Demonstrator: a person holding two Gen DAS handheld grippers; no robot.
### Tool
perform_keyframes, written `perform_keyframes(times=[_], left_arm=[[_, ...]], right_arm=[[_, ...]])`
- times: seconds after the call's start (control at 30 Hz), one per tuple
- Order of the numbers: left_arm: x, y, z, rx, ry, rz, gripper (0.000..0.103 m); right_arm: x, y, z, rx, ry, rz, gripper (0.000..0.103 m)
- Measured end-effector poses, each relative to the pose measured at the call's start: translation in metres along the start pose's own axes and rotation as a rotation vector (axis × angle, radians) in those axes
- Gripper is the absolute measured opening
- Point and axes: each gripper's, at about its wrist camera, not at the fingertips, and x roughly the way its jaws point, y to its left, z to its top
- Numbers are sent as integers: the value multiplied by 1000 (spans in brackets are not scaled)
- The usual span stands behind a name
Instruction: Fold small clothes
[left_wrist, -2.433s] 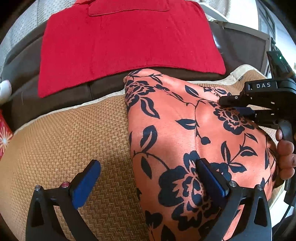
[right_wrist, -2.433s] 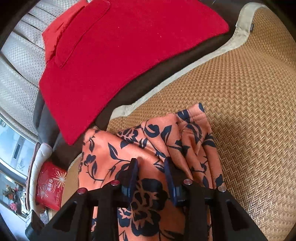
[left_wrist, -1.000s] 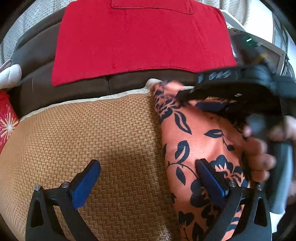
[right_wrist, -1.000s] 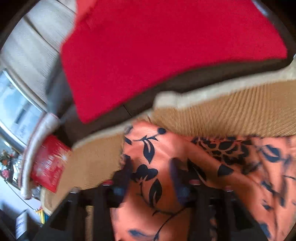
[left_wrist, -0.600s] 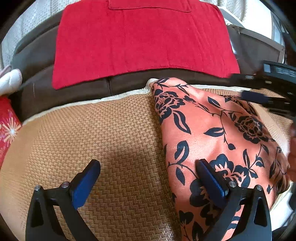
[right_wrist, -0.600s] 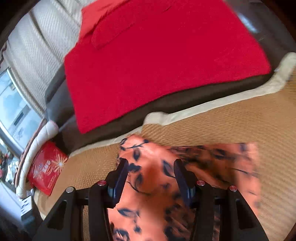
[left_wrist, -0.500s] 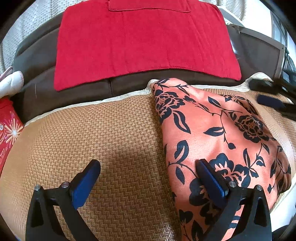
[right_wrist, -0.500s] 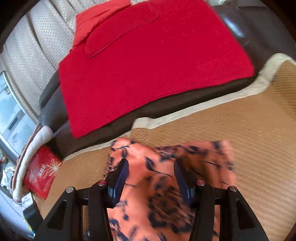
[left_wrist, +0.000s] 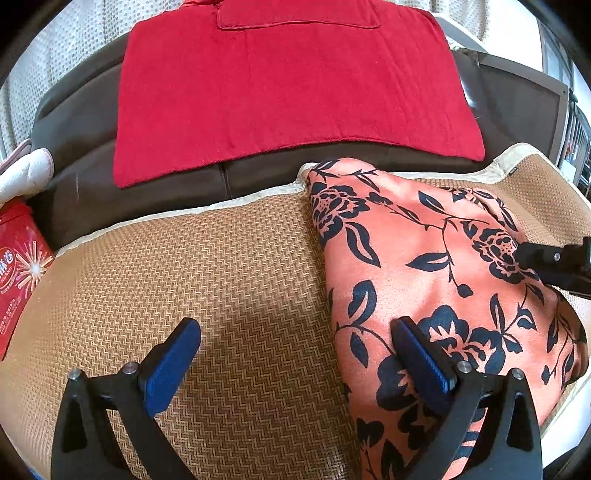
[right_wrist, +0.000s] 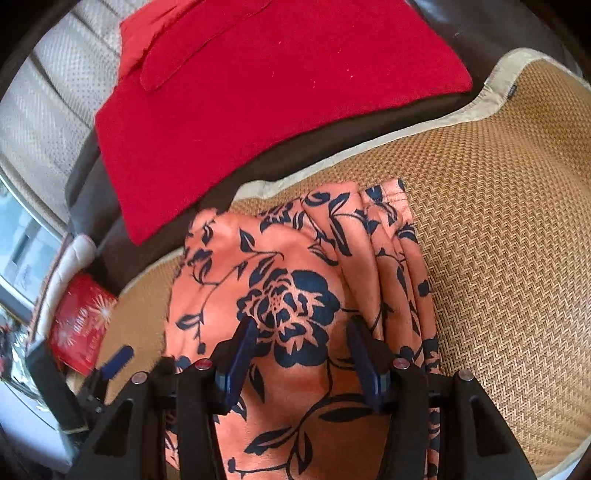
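Observation:
An orange garment with a dark blue flower print (left_wrist: 436, 266) lies folded on a woven tan mat (left_wrist: 221, 280). It also shows in the right wrist view (right_wrist: 295, 295), with several stacked pleated edges along its right side. My left gripper (left_wrist: 295, 350) is open and empty; its right finger is over the garment's left edge, its left finger over bare mat. My right gripper (right_wrist: 301, 343) is open and empty, low over the middle of the garment. Its tip shows at the right edge of the left wrist view (left_wrist: 554, 258).
A red cloth (left_wrist: 288, 88) covers the dark brown sofa back (left_wrist: 74, 147) behind the mat. A red printed package (left_wrist: 18, 266) lies at the left end of the seat. The mat has a cream border (right_wrist: 443, 122).
The right gripper swept across the garment, opened, then came back low over its middle. The garment now lies flatter. The left gripper has stayed open and nearly still.

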Motion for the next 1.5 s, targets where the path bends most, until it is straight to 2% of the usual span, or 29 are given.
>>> perform_keyframes(times=[0.2,0.33,0.57,1.3,1.5], left_arm=[[1,0,1,-7,4,-3,103],[3,-1,2,-10,4,-4,103],[6,0,2,-30,9,-13,103],[9,-1,3,-49,11,-18,103],[10,-2,10,-58,38,-10,103]], right_arm=[[-12,0,8,-25,-76,-1,55],[8,-11,10,15,0,-8,55],[11,-8,12,-22,0,-8,58],[8,-12,10,-16,9,55,61],[3,-13,9,-28,6,75,61]])
